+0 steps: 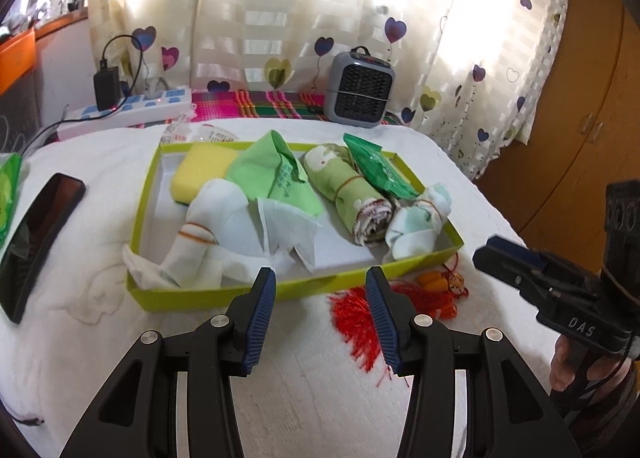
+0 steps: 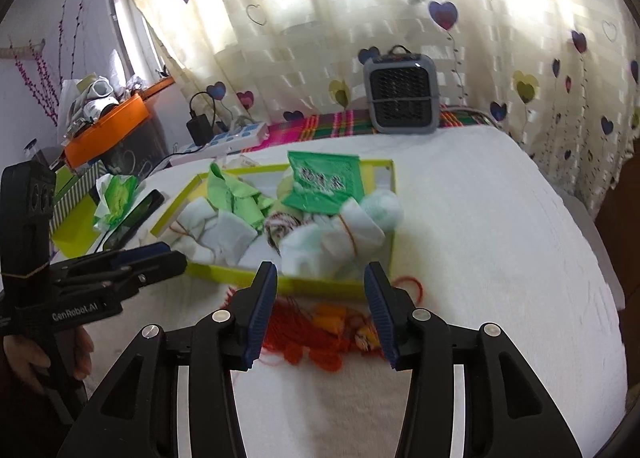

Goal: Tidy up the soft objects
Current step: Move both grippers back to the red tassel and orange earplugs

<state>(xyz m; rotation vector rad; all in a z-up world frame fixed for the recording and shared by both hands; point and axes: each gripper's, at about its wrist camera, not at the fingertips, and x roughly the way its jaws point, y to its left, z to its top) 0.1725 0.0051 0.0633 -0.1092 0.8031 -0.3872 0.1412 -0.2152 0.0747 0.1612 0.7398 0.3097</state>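
A lime-green tray (image 1: 200, 292) on the white cloth holds a yellow sponge (image 1: 200, 169), a green cloth (image 1: 276, 173), a rolled green towel (image 1: 352, 193), a green packet (image 1: 376, 169), white tissue (image 1: 288, 230) and two tied white socks (image 1: 216, 217). A red tassel ornament (image 1: 356, 322) with orange beads lies just in front of the tray. My left gripper (image 1: 320, 274) hovers open before the tray's front wall, nothing between its pads. To its right my right gripper (image 2: 320, 270) stands open above the tassel (image 2: 316, 330), not touching it.
A black phone (image 1: 36, 234) and a green tissue pack (image 2: 116, 197) lie left of the tray. Behind it stand a grey heater (image 1: 360, 87) and a power strip (image 1: 132, 109) with a charger. A wooden cabinet (image 1: 580, 117) is beyond the right edge.
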